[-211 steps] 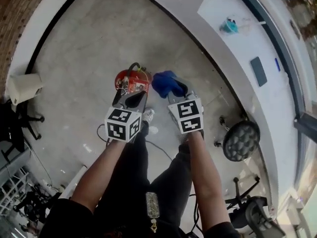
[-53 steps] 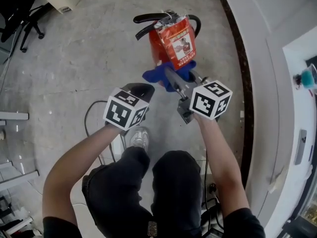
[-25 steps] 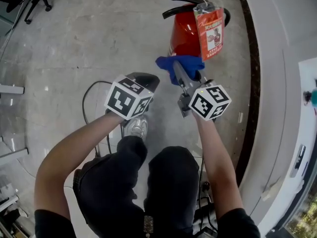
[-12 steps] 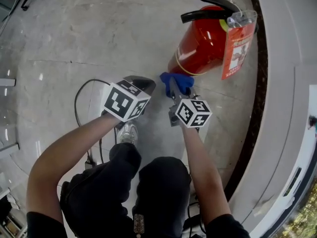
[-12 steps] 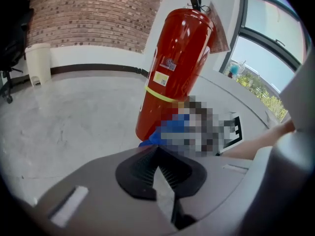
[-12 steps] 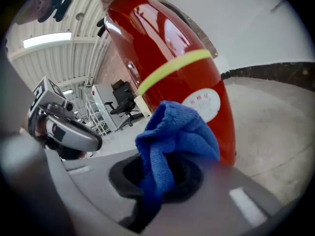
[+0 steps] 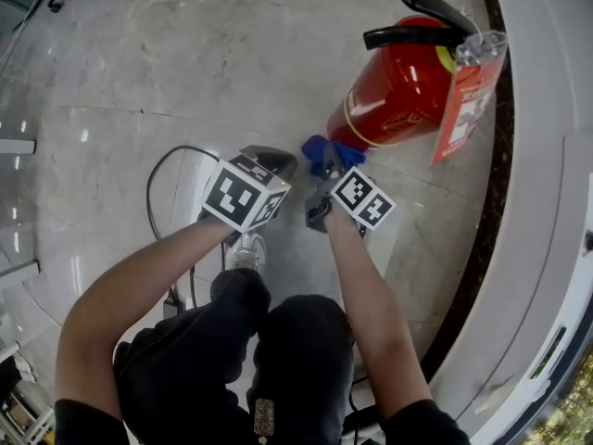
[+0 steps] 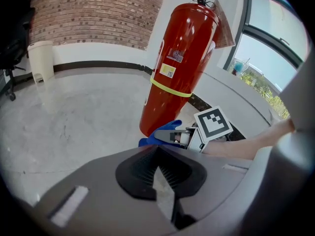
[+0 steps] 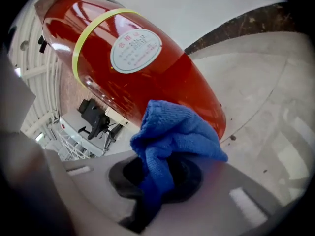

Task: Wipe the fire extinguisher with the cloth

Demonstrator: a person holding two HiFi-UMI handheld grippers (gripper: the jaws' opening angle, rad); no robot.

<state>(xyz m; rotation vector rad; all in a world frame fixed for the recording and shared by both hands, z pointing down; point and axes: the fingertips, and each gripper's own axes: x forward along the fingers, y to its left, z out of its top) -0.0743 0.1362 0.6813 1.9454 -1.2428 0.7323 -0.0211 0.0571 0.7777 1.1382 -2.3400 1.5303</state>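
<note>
The red fire extinguisher stands on the floor with a black handle and a red tag hanging from its top. In the left gripper view the red extinguisher rises tall with a yellow band. My right gripper is shut on the blue cloth and presses it against the foot of the cylinder. The right gripper view shows the cloth bunched in the right gripper, touching the red body. My left gripper hovers to the left, shut and empty, apart from the extinguisher.
A black cable loops on the polished floor beside the person's shoe. A dark baseboard and white wall run along the right. A white bin stands by a brick wall in the far background.
The right gripper has carried the cloth down the extinguisher's side, from mid-body to its foot. The left gripper has stayed in place, low and to the left.
</note>
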